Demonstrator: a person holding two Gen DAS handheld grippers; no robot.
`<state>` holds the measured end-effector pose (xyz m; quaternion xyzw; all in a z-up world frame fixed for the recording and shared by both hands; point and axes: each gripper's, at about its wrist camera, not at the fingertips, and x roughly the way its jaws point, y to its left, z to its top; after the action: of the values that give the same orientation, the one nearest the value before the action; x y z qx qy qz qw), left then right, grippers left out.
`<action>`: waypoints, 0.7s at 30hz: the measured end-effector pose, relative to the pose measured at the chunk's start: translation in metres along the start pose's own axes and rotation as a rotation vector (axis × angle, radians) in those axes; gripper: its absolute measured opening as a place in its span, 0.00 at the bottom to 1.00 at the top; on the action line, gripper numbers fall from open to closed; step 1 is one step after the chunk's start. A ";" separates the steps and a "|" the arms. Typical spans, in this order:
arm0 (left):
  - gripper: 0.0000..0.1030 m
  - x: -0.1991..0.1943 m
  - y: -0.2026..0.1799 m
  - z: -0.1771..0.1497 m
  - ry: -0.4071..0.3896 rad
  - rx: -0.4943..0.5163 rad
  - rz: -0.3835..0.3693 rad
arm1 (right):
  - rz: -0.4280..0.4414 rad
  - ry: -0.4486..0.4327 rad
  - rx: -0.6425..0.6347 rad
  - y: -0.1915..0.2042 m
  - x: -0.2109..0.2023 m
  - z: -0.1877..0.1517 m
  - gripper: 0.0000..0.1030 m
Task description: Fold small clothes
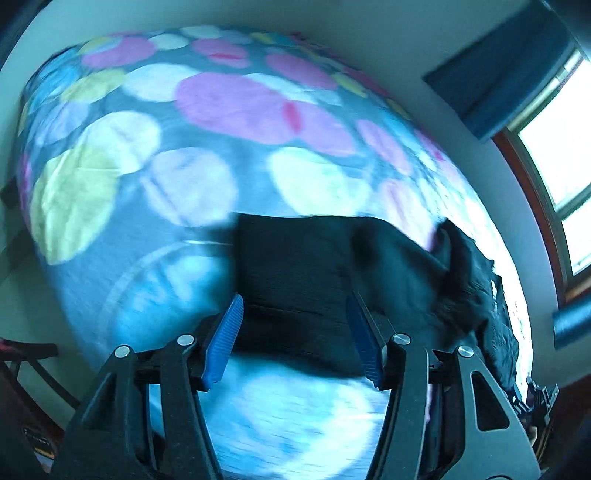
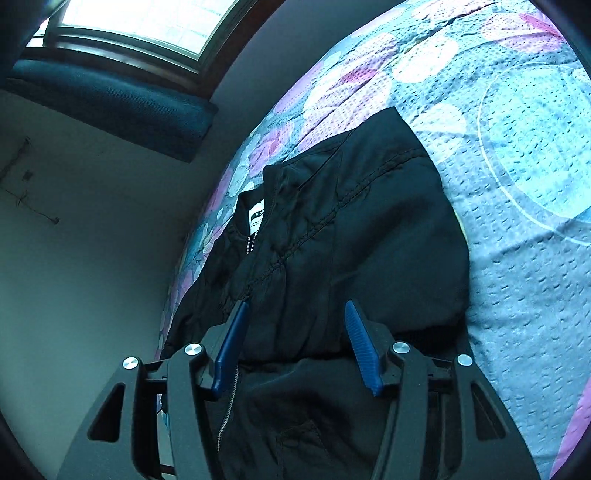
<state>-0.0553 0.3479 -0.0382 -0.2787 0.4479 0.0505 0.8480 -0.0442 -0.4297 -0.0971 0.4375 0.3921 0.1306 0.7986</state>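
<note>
A small black zip jacket (image 2: 332, 236) lies on the bed, one side folded over the front, its white neck label (image 2: 256, 218) showing. In the left wrist view the jacket (image 1: 332, 280) is a dark, blurred shape ahead and to the right. My left gripper (image 1: 295, 299) is open and empty, just above the jacket's near edge. My right gripper (image 2: 293, 304) is open and empty, low over the jacket's lower body, with the zipper (image 2: 229, 402) under its left finger.
The bed has a blue-grey bedspread with coloured circles (image 1: 207, 110), also in the right wrist view (image 2: 517, 184). A pale wall (image 2: 92, 221) and a window (image 2: 147, 22) border the bed. A dark chair frame (image 1: 33, 362) stands at the left.
</note>
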 end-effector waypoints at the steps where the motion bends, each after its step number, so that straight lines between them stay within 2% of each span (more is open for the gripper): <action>1: 0.55 0.003 0.011 0.003 0.009 -0.016 -0.001 | 0.002 0.004 -0.004 0.001 -0.001 -0.002 0.53; 3: 0.55 0.007 0.025 0.007 0.016 -0.047 -0.006 | -0.003 0.007 -0.008 0.003 -0.001 -0.005 0.53; 6: 0.55 0.012 0.036 0.010 0.022 -0.083 -0.080 | -0.005 0.009 -0.007 0.005 0.001 -0.009 0.55; 9: 0.55 0.018 0.034 0.013 0.020 -0.078 -0.144 | -0.007 0.009 -0.006 0.005 0.004 -0.011 0.56; 11: 0.54 0.027 0.030 0.015 0.050 -0.089 -0.204 | -0.008 0.011 -0.003 0.005 0.006 -0.013 0.56; 13: 0.51 0.030 0.023 0.016 0.040 -0.086 -0.205 | -0.008 0.013 -0.001 0.004 0.007 -0.014 0.56; 15: 0.30 0.037 0.017 0.015 0.064 -0.086 -0.207 | -0.011 0.012 0.002 0.004 0.007 -0.015 0.56; 16: 0.28 0.038 0.015 0.013 0.068 -0.086 -0.202 | -0.011 0.011 0.008 0.002 0.006 -0.015 0.56; 21: 0.16 0.024 -0.013 0.014 -0.011 0.006 -0.038 | -0.007 -0.002 0.049 -0.007 0.005 -0.016 0.56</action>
<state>-0.0267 0.3401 -0.0453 -0.2842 0.4379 0.0347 0.8522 -0.0539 -0.4219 -0.1105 0.4558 0.3958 0.1177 0.7885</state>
